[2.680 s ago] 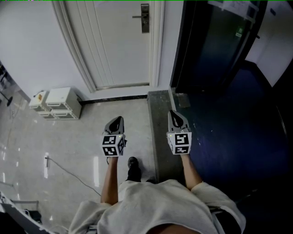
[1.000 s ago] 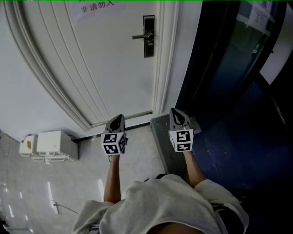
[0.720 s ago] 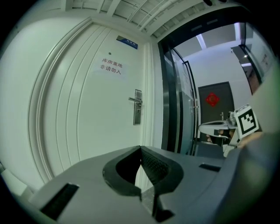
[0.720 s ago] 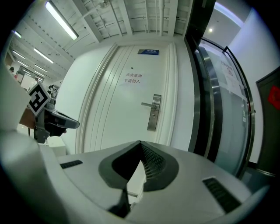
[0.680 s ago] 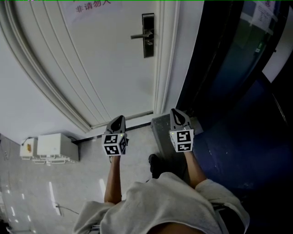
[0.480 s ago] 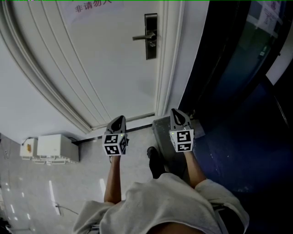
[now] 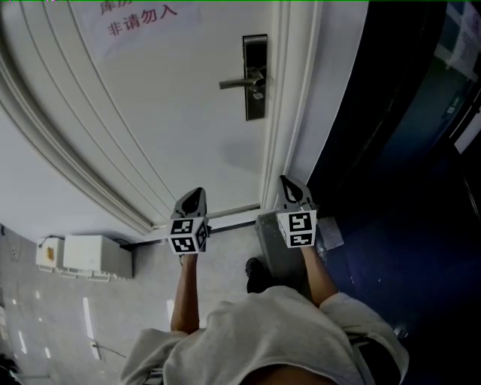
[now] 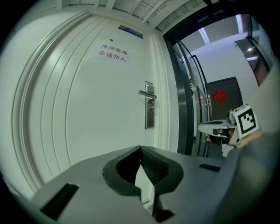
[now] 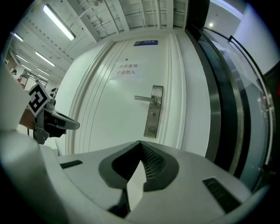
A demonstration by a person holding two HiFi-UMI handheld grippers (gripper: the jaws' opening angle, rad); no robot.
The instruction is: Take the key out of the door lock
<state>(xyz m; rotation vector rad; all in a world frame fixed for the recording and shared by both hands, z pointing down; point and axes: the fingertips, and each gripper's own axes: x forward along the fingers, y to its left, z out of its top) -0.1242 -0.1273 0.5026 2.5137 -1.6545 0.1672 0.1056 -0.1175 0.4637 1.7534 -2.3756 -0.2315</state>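
A white door (image 7: 173, 113) carries a steel lock plate (image 7: 255, 77) with a lever handle (image 7: 239, 82) pointing left. Just below the lever a small metal piece (image 7: 259, 94) sticks out at the keyhole, too small to make out as the key. It also shows as a speck on the lock plate (image 9: 152, 114) in the right gripper view. My left gripper (image 7: 197, 194) and right gripper (image 7: 287, 181) are held side by side low in front of the door, well short of the lock. Both are shut with nothing between the jaws, as seen on the left gripper (image 8: 140, 148) and the right gripper (image 9: 140, 143).
A paper notice (image 7: 143, 19) with red print hangs on the door. A white box (image 7: 89, 256) sits on the floor at the left. A dark glass doorway (image 7: 391, 113) lies to the right of the door frame. A grey threshold slab (image 7: 279, 248) and the person's shoe (image 7: 255, 275) are below.
The person has walked up to the door, and the lock plate now looks larger and nearer. Both grippers stay shut and level in front of the body.
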